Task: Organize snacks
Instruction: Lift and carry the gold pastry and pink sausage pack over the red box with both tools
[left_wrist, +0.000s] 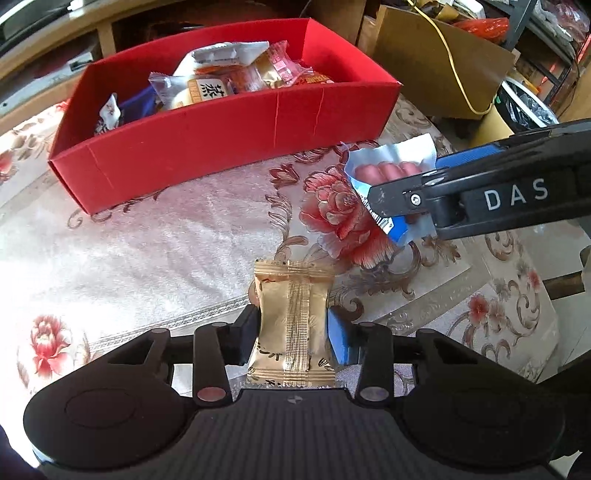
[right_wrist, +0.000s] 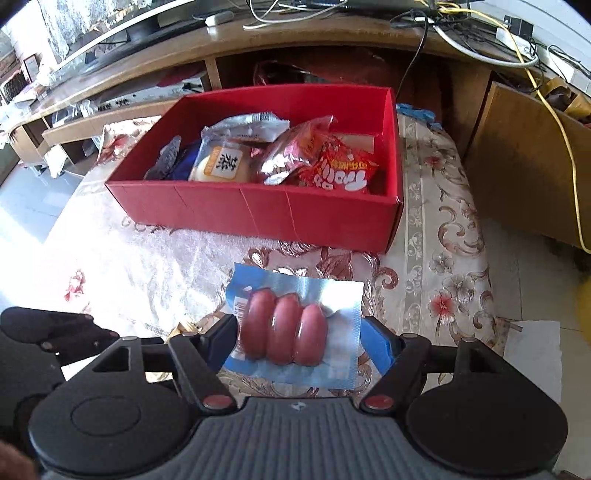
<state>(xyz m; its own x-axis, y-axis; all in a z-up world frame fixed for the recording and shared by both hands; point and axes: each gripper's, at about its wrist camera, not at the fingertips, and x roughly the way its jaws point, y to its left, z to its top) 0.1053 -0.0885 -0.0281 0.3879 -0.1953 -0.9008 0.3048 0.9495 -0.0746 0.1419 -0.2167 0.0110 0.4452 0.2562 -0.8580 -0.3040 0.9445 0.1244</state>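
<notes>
A red box (left_wrist: 221, 144) stands on the flowered tablecloth and holds several wrapped snacks (left_wrist: 221, 79); it also shows in the right wrist view (right_wrist: 258, 210). My left gripper (left_wrist: 292, 325) is shut on a gold snack packet (left_wrist: 293, 317), held above the cloth in front of the box. My right gripper (right_wrist: 301, 332) is shut on a blue-and-clear sausage pack (right_wrist: 291, 328) with three pink sausages. In the left wrist view the right gripper (left_wrist: 402, 192) holds that sausage pack (left_wrist: 388, 170) to the right of the box's near right corner.
The flowered tablecloth (left_wrist: 129, 251) covers the table. A brown cardboard box (left_wrist: 439, 62) with a yellow cable stands right of the red box. A wooden shelf unit (right_wrist: 258, 40) with cables lies behind. The left gripper's body (right_wrist: 55, 332) shows at lower left of the right view.
</notes>
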